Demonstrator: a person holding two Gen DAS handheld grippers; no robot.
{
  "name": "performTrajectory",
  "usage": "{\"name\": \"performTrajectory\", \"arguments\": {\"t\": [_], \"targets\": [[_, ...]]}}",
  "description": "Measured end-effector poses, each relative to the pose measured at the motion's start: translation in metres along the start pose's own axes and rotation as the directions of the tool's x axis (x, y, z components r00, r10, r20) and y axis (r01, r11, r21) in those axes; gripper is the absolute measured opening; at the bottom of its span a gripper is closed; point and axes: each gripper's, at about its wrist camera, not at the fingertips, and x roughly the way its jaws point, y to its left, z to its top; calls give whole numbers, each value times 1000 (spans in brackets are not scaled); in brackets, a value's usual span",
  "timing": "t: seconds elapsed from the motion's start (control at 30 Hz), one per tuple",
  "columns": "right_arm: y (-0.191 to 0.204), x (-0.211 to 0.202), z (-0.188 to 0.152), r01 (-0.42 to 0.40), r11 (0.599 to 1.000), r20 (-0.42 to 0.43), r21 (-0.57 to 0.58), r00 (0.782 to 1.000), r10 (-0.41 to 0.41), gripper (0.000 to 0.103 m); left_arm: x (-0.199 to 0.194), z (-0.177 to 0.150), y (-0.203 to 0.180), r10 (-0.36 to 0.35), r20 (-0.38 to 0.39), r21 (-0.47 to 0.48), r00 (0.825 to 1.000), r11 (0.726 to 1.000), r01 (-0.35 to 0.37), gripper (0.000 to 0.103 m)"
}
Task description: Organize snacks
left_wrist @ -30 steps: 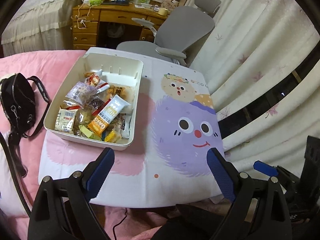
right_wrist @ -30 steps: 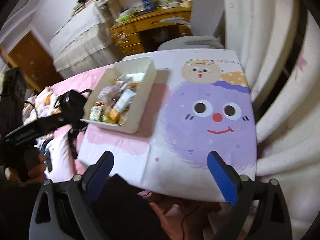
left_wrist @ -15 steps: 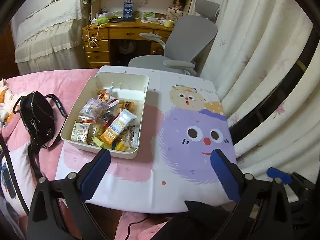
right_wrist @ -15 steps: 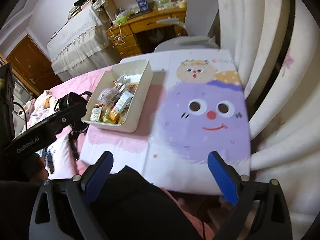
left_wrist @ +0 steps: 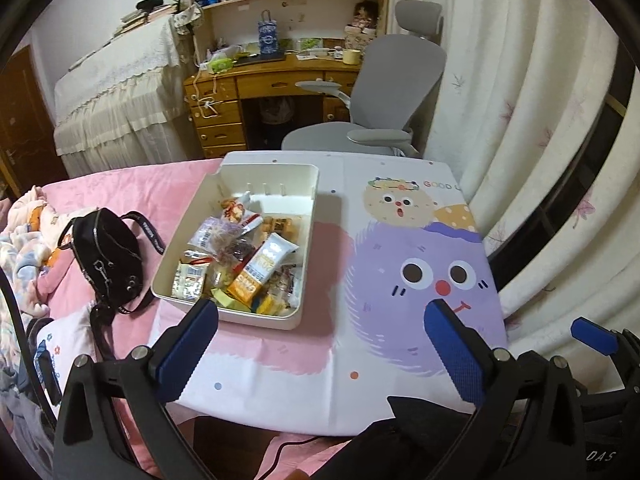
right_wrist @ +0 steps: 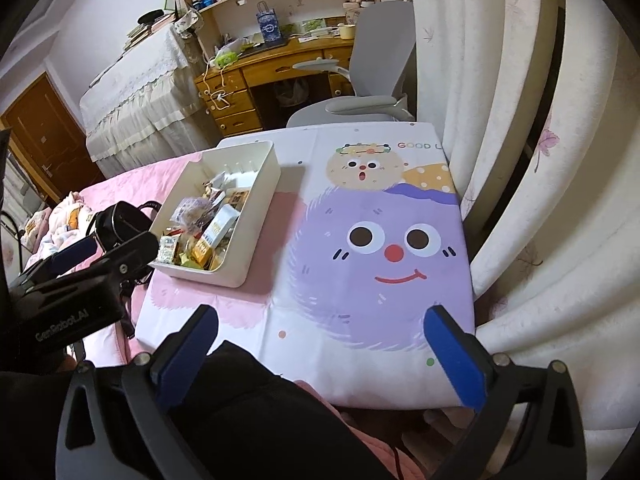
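Tongs first: left gripper (left_wrist: 320, 322) and right gripper (right_wrist: 320, 326) both gape wide, empty, above the table's (left_wrist: 304, 380) near edge. Snacks (left_wrist: 244, 256) fill the white bin (left_wrist: 308, 240) at about eleven o'clock from the left gripper. They look light, crinkly, slippery and crushable; pinch gently by a wrapper's flat end. Whether any pack is rigid is hard to tell.

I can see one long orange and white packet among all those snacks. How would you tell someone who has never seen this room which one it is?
Find the table with the purple cartoon cloth, then the cream bin on its left part. The packet lies on top of the pile, near the bin's right wall, slanting. It is the longest wrapper there, white at the far end and bright orange at the near end.
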Motion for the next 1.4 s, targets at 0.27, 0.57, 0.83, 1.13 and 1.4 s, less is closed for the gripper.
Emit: {"name": "performTrajectory", "arguments": {"t": [0.27, 0.57, 0.83, 1.13, 1.4], "targets": [[2, 3, 7, 15, 1000, 15, -18, 1000, -15, 103, 0, 2, 6, 26, 14, -18, 1000, 999, -26, 102], [1, 5, 8, 20, 1000, 4, -11, 1000, -20, 103, 1, 4, 5, 35, 14, -19, 999, 999, -35, 102], [-1, 10, 6, 19, 1000, -13, -6, 1000, -19, 103, 3, 3, 4, 36, 4, -18, 999, 999, -36, 102], [-7, 11, 5, 21, 1000, -26, 3, 999, -21, 103, 3, 2, 4, 35, 0, -16, 999, 999, -35, 102], [-10, 11, 4, 21, 1000, -29, 5, 999, -21, 103, 3, 2, 3, 36, 1, -16, 999, 999, -36, 102]]}}
